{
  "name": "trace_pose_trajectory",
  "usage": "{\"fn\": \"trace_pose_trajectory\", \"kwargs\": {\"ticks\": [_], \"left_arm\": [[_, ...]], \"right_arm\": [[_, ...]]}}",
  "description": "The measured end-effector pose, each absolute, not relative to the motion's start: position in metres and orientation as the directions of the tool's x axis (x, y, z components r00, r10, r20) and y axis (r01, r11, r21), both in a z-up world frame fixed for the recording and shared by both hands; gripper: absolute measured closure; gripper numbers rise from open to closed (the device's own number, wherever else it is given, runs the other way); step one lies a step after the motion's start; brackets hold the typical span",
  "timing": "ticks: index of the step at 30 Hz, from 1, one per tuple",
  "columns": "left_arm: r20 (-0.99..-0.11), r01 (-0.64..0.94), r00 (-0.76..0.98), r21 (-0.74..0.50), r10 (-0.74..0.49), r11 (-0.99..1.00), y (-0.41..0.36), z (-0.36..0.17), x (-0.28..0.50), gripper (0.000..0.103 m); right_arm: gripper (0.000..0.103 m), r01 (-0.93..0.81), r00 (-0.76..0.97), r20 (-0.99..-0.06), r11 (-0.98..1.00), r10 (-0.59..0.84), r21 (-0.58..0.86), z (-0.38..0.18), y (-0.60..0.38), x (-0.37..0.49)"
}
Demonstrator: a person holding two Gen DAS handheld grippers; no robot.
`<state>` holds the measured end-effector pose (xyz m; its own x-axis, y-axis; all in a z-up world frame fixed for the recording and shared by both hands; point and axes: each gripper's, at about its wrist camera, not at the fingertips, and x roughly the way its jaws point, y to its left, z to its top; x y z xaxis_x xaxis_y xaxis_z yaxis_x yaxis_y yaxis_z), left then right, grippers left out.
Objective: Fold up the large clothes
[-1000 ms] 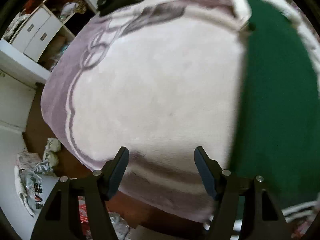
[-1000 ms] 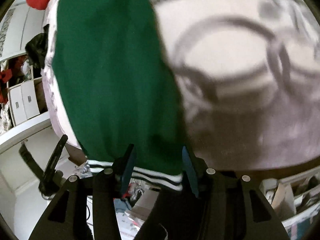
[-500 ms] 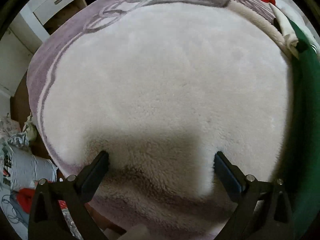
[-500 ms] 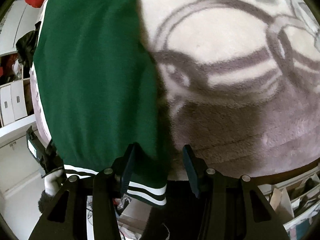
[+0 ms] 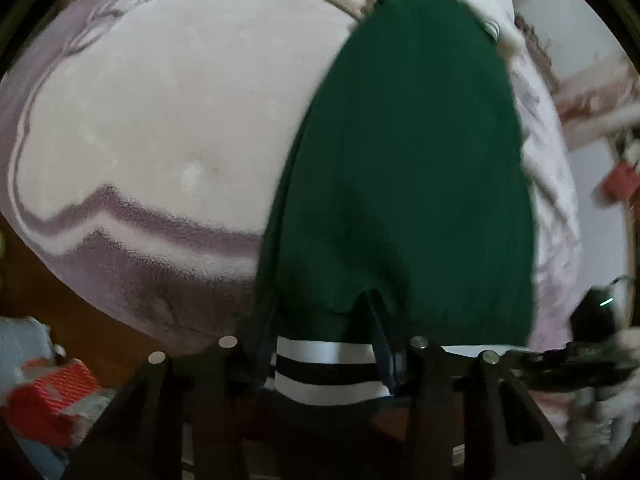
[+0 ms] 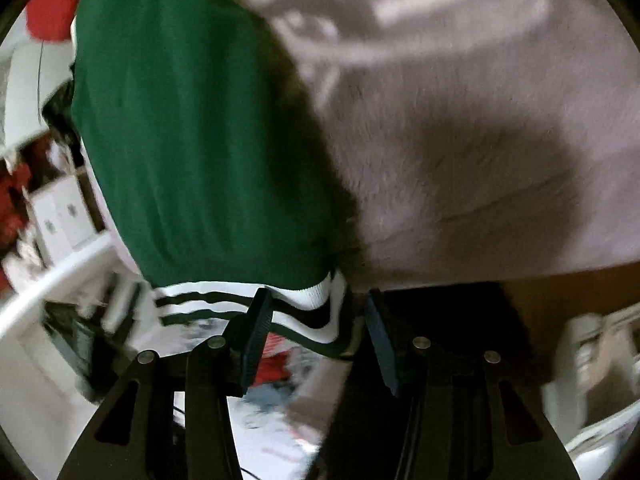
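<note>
Now shown: hem-gripping step of a lengthwise fold. Green garment (image 5: pixel 404 168) spread flat on a fleecy blanket (image 5: pixel 160 120), reaching away ahead of both sets of jaws, striped hem (image 5: pixel 326 368) hanging off the near edge. Left gripper (image 5: pixel 324 344) closing, jaws narrowing with the black-and-white hem band between them, green cloth puckered just beyond the tips; firm contact not yet certain. Right gripper (image 6: pixel 316 320) at half width, jaws straddling the opposite hem corner (image 6: pixel 320 312), cloth lying between the pads; pinch or mere bracket cannot be told. Next move, by judgement: secure both corners, then lift and carry the hem forward toward the far end, keeping it taut and level.
</note>
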<state>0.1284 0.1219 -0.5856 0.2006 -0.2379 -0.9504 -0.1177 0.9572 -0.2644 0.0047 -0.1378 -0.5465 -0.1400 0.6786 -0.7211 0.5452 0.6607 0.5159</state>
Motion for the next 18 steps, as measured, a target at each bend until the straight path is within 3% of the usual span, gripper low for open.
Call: {"fn": "trace_pose_trajectory", "kwargs": {"ticks": [1, 2, 7, 11, 14, 18], "left_arm": [[-0.950, -0.114, 0.205, -0.262, -0.235, 0.958, 0.121, -0.584, 0.130, 0.073], [-0.951, -0.125, 0.209, -0.258, -0.229, 0.958, 0.124, -0.581, 0.131, 0.085], [-0.909, -0.169, 0.269, -0.369, -0.317, 0.914, 0.149, -0.550, 0.120, 0.087], [-0.902, -0.172, 0.279, -0.385, -0.330, 0.907, 0.157, -0.543, 0.114, 0.088], [-0.929, -0.171, 0.221, -0.338, -0.299, 0.925, 0.156, -0.581, 0.115, 0.087], [-0.934, -0.181, 0.180, -0.338, -0.307, 0.923, 0.153, -0.626, 0.130, 0.086]], "right_arm": [[0.074, 0.543, -0.116, -0.719, 0.650, 0.685, 0.532, -0.546, -0.134, 0.002], [0.097, 0.529, -0.113, -0.735, 0.667, 0.669, 0.526, -0.544, -0.130, 0.000], [0.098, 0.493, -0.054, -0.760, 0.679, 0.648, 0.544, -0.510, -0.118, -0.017], [0.098, 0.445, -0.041, -0.774, 0.706, 0.631, 0.552, -0.474, -0.113, -0.023], [0.098, 0.427, -0.060, -0.791, 0.732, 0.609, 0.531, -0.468, -0.124, -0.023], [0.098, 0.472, -0.118, -0.805, 0.747, 0.581, 0.469, -0.508, -0.125, -0.025]]}}
